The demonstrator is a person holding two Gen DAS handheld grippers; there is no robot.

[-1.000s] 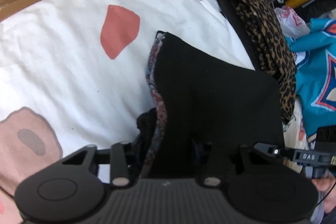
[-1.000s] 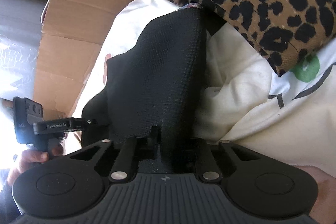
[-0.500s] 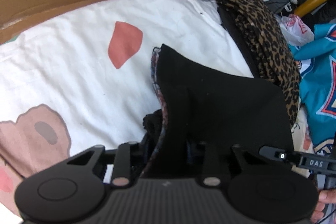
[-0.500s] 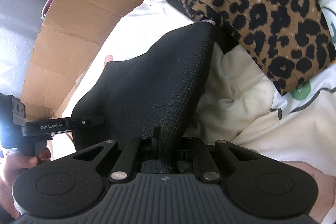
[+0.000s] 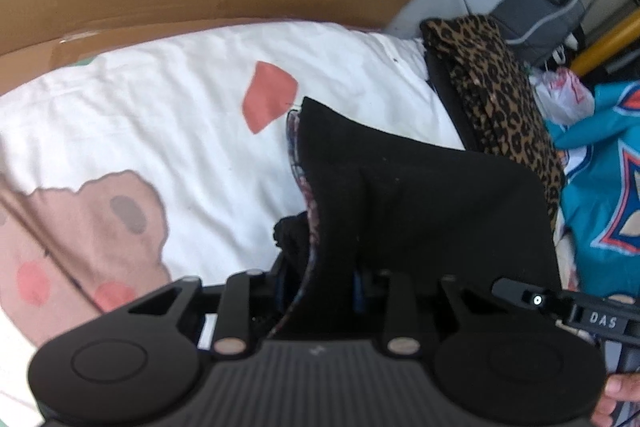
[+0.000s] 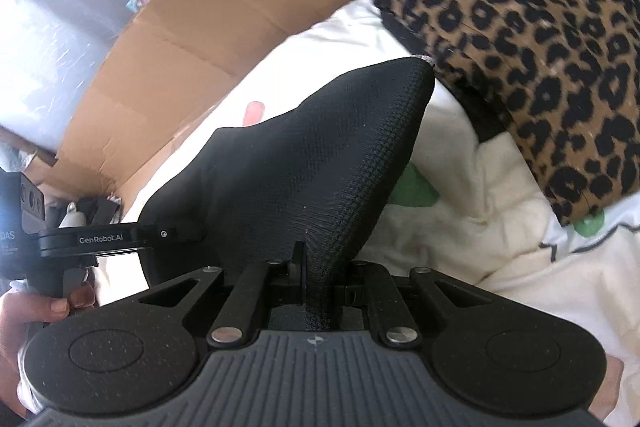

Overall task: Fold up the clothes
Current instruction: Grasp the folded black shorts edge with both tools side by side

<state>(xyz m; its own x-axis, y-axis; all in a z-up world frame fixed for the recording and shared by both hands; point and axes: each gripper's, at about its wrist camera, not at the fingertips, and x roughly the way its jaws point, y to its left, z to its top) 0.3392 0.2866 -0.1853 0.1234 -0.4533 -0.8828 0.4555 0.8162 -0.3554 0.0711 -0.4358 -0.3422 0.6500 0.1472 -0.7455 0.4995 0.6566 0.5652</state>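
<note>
Left wrist view: your left gripper (image 5: 320, 279) pinches a black garment (image 5: 420, 195), matte, with a patterned lining at its edge, raised over the white printed bedsheet (image 5: 160, 115).

Right wrist view: your right gripper (image 6: 316, 275), nearly closed, clamps the same knit-textured cloth (image 6: 312, 163), stretched beside a leopard-print fabric (image 6: 520, 39).

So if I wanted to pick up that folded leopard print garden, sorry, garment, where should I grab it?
Probably the near long edge of the folded leopard print garment, coming in low from the white printed bedsheet side. It lies flat in layers, that edge overhangs slightly, and the bare sheet beside it leaves room for a claw finger underneath.
</note>
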